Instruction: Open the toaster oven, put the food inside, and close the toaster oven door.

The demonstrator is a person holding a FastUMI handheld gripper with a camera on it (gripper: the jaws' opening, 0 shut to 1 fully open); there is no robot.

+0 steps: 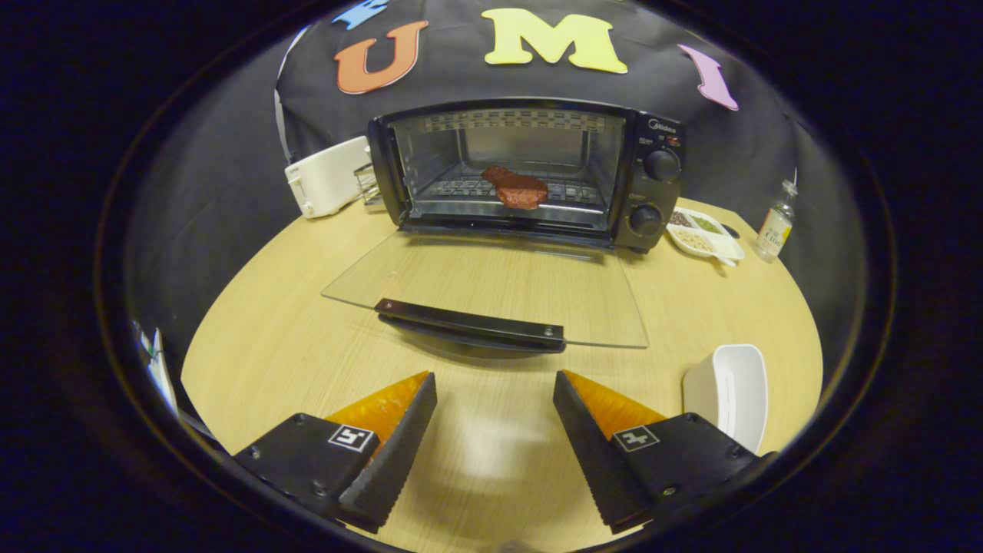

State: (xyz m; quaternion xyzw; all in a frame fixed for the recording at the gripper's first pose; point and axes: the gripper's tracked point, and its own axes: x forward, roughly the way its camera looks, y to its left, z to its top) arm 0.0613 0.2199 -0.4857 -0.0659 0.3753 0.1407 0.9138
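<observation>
The gripper (pixel 495 384) is spread wide, gripping nothing, above the table (pixel 261 346). At 12 o'clock beyond it the oven (pixel 653 192) stands with its glass door (pixel 491 288) folded down flat, handle (pixel 470 324) nearest the fingers. The meat (pixel 516 187) lies on the rack inside. A white dish (pixel 733 392) sits at 2 o'clock.

Light falls from above and is even and moderate; the wooden table (pixel 307 338) carries a pale glare patch between the open gripper (pixel 495 384) fingers; the glass oven door (pixel 491 288) throws a soft shadow; straight lines bend strongly toward the rim; the centre is sharp.
</observation>
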